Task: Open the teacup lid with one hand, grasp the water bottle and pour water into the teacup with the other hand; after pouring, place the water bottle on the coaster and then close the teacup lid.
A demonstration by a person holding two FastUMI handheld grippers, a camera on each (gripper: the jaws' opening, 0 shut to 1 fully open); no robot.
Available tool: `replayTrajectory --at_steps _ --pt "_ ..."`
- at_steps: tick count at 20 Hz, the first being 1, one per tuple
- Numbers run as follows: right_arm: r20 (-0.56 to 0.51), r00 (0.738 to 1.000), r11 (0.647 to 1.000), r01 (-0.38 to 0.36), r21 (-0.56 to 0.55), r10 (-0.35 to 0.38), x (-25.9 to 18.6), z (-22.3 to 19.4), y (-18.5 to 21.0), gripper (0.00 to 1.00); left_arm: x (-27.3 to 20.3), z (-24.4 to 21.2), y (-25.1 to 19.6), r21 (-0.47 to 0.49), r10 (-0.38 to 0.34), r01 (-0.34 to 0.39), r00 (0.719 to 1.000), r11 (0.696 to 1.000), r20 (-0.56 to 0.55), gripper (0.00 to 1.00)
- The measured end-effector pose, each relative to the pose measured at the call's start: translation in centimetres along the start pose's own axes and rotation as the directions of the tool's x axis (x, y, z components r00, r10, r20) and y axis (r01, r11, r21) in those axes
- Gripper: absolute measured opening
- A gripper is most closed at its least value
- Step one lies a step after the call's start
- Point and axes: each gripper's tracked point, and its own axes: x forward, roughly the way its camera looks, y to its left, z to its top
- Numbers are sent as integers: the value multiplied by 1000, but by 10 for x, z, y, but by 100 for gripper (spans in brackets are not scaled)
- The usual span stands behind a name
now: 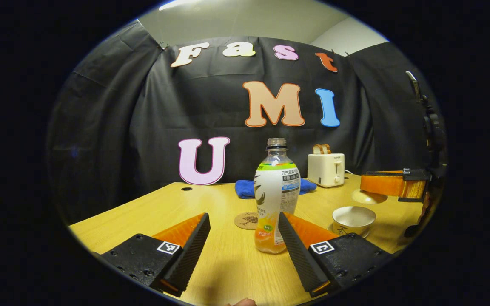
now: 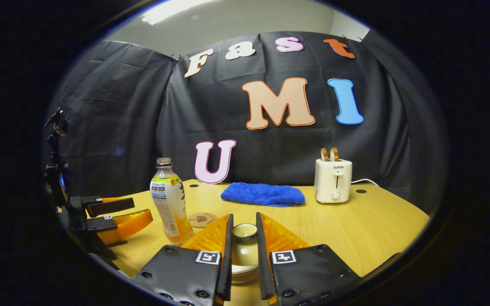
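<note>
- Left gripper [image 1: 243,231], lower frame, held level and spread wide around the uncapped water bottle [image 1: 275,199] standing mid-counter [image 1: 228,272], not gripping it
- Right gripper [image 2: 243,238], lower centre, clamped narrow on the pale teacup lid [image 2: 244,230]

Bottle [image 1: 276,199] upright mid-bench [image 1: 228,272], coaster [image 1: 246,221] just behind-left of it, teacup [image 1: 352,219] to its right. Cloth [image 2: 263,194] & toaster [image 2: 332,180] along bench's back edge, toaster rightmost.
</note>
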Motion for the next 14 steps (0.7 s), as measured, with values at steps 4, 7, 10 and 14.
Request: replayTrajectory --at_steps 4,7,10,14 --pt "2 1000 1000 9 18 -9 -8 4 -10 29 0 2 -17 -14 -49 49 999 999 -1 95" --pt "17 1000 999 21 28 -22 -12 10 -20 29 5 1 -30 -18 -92 92 996 996 -14 95" --pt "24 999 999 38 35 -39 -16 13 -31 30 15 -1 -34 -16 -105 104 994 994 -31 95" --pt "39 998 997 42 68 -45 -21 22 -40 28 27 -6 -41 -40 -124 122 991 992 -53 95"
